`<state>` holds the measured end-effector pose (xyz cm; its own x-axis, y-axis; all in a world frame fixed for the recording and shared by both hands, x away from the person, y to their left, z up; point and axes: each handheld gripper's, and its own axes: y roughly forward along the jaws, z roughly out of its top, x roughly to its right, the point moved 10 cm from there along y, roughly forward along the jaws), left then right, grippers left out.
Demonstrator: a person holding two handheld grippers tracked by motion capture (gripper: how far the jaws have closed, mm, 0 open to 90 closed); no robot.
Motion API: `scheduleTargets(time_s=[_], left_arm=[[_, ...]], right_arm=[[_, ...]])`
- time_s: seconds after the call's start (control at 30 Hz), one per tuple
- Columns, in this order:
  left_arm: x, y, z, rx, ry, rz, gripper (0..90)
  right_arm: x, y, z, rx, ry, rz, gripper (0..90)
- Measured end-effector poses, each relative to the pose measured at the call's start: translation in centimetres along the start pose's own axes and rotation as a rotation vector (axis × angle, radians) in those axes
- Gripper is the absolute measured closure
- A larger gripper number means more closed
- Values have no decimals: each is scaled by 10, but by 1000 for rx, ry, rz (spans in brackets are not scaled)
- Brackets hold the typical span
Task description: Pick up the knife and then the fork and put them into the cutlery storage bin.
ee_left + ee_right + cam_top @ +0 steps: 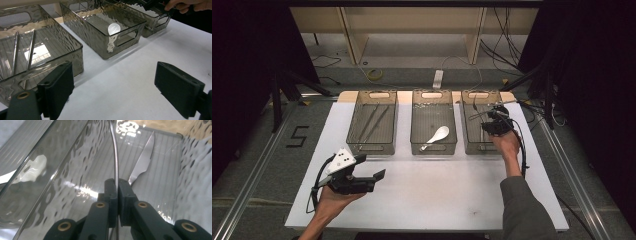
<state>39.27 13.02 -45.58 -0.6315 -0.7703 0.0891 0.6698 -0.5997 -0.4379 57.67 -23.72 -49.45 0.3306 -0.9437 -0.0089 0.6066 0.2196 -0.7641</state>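
Note:
My right gripper (495,121) hangs over the right-hand smoky bin (468,131). In the right gripper view its jaws (117,185) are shut on a thin metal utensil (115,150), seen edge-on and curving up and away above the bin floor. A table knife (143,162) lies flat on that ribbed floor just beyond the jaws. My left gripper (372,166) is held above the front left of the white table (437,195). It stands open (115,85) with nothing between its jaws.
Three smoky plastic bins stand in a row at the back of the table. The left bin (373,146) holds thin metal rods (31,47). The middle bin (433,149) holds a white spoon (437,136). Floor, cables and dark stands surround the table.

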Motion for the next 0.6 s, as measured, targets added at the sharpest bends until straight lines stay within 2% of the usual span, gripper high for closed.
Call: scheduleTargets(time_s=[0.2,0.33,0.53,0.6], left_arm=[[0,0,0,-1,-3,-1,152],[0,0,0,-2,-1,-1,151],[0,1,0,-1,-4,2,151],[0,0,0,-1,-4,2,151]], right_arm=[[0,4,-4,-26,3,1,865],[-1,1,-1,-18,28,20,700],[-7,-8,2,2,-1,39,606],[-11,-11,3,15,-17,58,585]])
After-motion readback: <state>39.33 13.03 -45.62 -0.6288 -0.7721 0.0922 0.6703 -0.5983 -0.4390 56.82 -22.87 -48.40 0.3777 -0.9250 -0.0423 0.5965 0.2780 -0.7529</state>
